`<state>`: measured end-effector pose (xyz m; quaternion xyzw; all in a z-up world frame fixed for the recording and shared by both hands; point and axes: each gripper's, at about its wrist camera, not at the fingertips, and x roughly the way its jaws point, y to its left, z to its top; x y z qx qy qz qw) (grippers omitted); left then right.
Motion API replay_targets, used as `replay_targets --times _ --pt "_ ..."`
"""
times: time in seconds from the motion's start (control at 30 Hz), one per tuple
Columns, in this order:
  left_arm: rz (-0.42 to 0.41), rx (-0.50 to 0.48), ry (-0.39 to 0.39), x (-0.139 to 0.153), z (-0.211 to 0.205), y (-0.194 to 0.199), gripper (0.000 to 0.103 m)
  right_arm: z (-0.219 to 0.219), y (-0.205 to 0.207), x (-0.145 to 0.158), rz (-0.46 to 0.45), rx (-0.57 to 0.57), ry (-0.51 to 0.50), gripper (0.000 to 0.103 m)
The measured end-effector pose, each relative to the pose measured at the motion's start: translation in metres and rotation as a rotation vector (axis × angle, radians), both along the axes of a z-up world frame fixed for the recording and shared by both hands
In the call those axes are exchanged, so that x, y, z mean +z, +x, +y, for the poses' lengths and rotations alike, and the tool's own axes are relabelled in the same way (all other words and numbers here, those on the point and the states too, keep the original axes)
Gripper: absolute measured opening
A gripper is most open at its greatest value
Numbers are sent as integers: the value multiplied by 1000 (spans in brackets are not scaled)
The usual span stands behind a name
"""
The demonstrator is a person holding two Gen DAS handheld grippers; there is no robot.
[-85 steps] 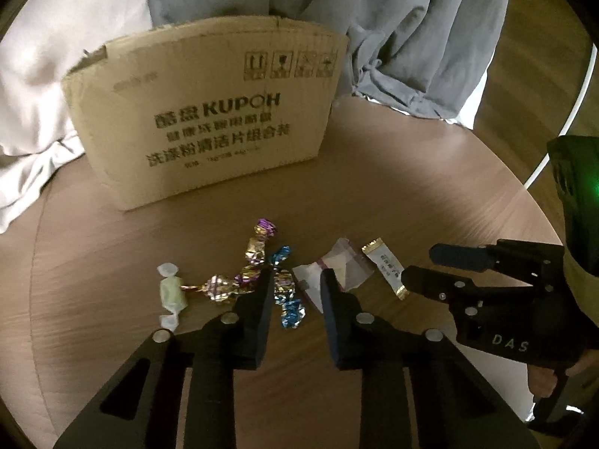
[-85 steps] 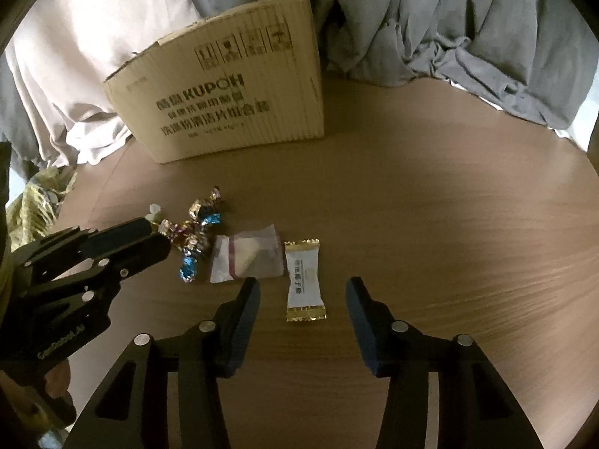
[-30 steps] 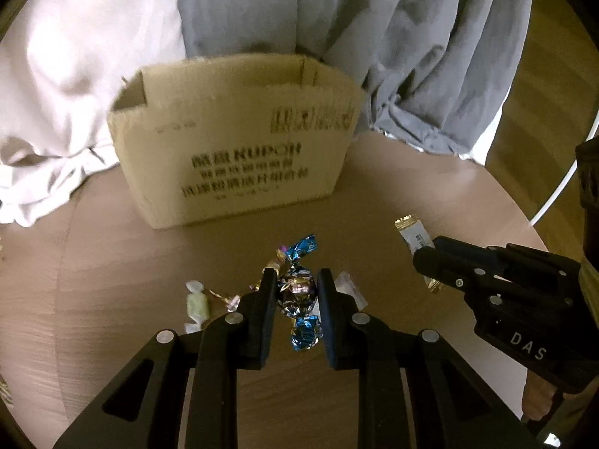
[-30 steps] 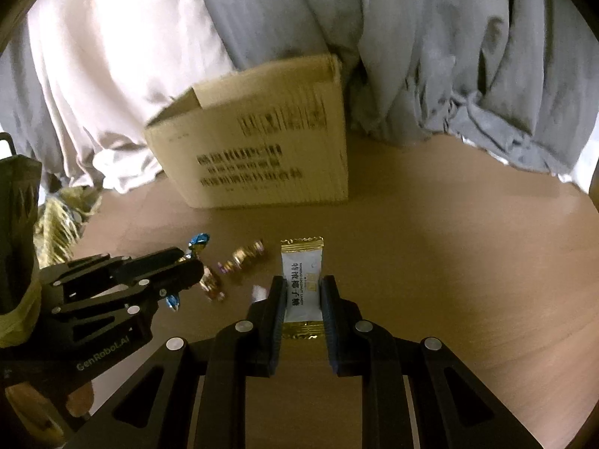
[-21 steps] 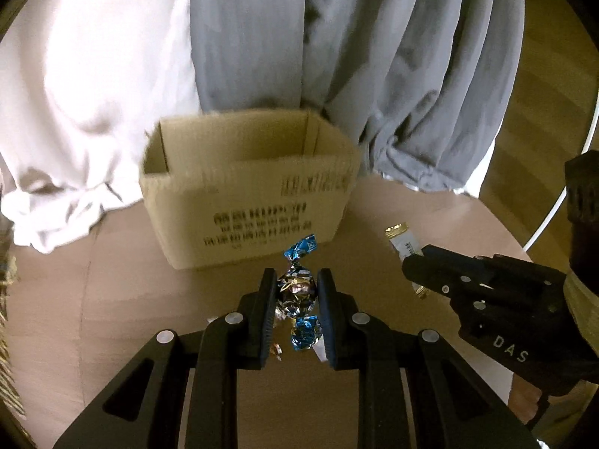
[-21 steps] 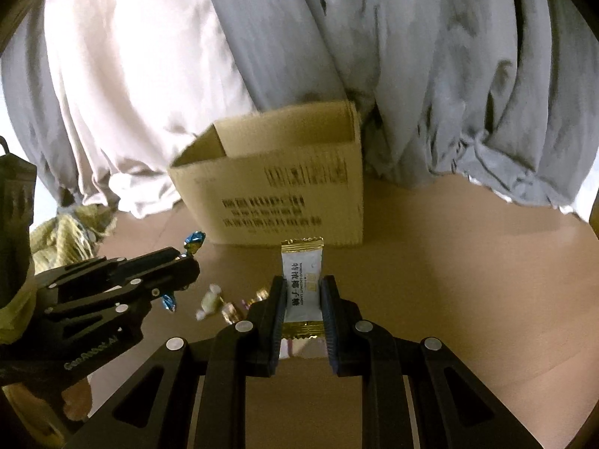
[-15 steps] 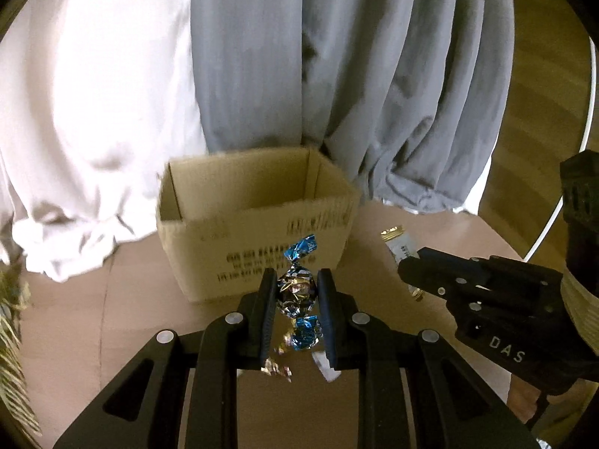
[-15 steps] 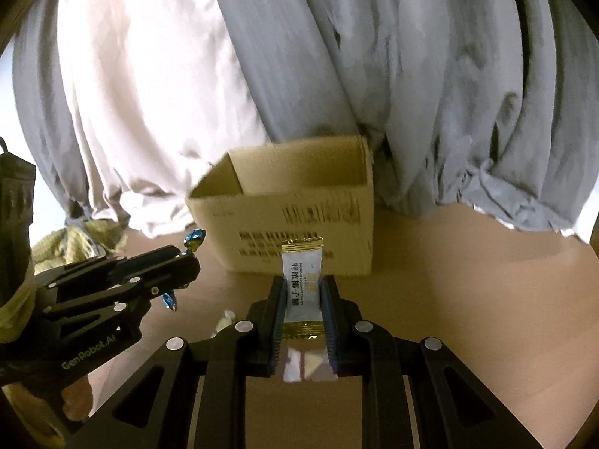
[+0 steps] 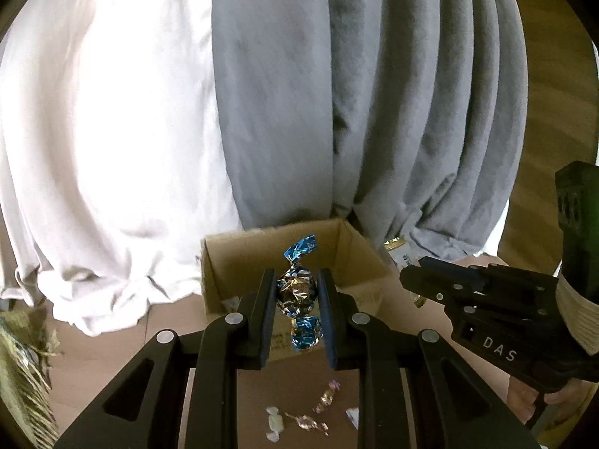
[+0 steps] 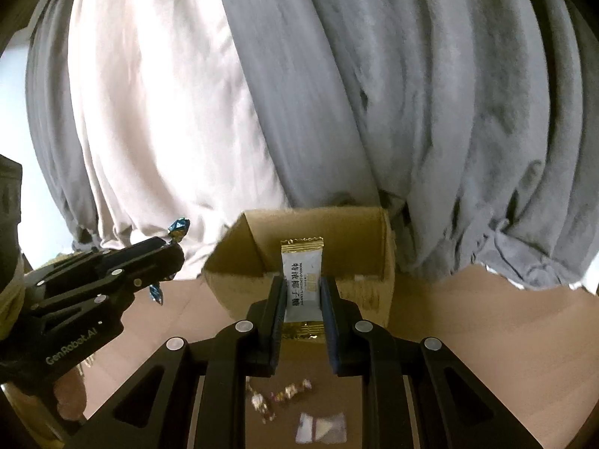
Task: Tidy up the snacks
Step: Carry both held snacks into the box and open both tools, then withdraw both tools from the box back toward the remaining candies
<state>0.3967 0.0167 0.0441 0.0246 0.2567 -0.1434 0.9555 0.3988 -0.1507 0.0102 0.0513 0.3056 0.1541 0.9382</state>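
**Both tongs loaded and raised in front of the box; drop-off pending**

Your left tongs point(image 9: 295, 295) are clamped on a foil candy point(image 9: 296, 292) with blue twisted ends, one twist standing up at 12 o'clock and the other hanging at 6 o'clock between the fingers. Your right tongs point(image 10: 301, 295) are clamped on a white sachet point(image 10: 301, 280) with gold ends, held upright, its upper end clear above the fingertips. Both items are off the table point(image 10: 468, 329).

Step in hand, by my judgement: carrying two snacks to the cardboard box point(image 9: 359, 262). The box stands open at 12 o'clock of each pair of tongs, against the grey and white curtains point(image 9: 337, 112). Neither item is over the opening yet, as far as these views allow; both appear in front of the near wall.

The next move calls for you to bring each item forward past the near rim, then part the fingers so it falls inside. Your two tools sit close together, the right at 3 o'clock of the left, so release one at a time or keep them apart over the opening.

Box contents: a pale scrap shows at the inner left corner in the left view, and small pale bits low along the back wall in the right view; I cannot tell what they are.

Outstanding on the table at 6 o'clock: several loose candies point(image 9: 310, 415) and a clear packet point(image 10: 321, 426).
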Motion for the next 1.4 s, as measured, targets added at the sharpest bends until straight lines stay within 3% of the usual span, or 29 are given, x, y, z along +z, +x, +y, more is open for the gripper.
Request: replay_targets --times 0.2,0.73,0.77,0.83,0.87,0.97,1.4 --pt "-7 17 -4 7 6 24 23 6 27 9 -15 22 4 20" --pt "95 47 -12 -11 16 101 23 17 101 -8 54 37 -36 21" --pt "88 59 -14 -12 17 104 25 17 103 -9 56 36 -40 21" --pt "87 76 -4 -14 18 109 48 18 109 -11 65 29 -48 21" --pt "85 86 -4 -15 20 109 50 18 110 -12 65 26 -48 22" --pt "85 97 7 -17 22 104 51 20 113 -14 78 13 -72 44" --pt "23 126 64 -25 27 35 51 16 65 -15 44 16 -64 44"
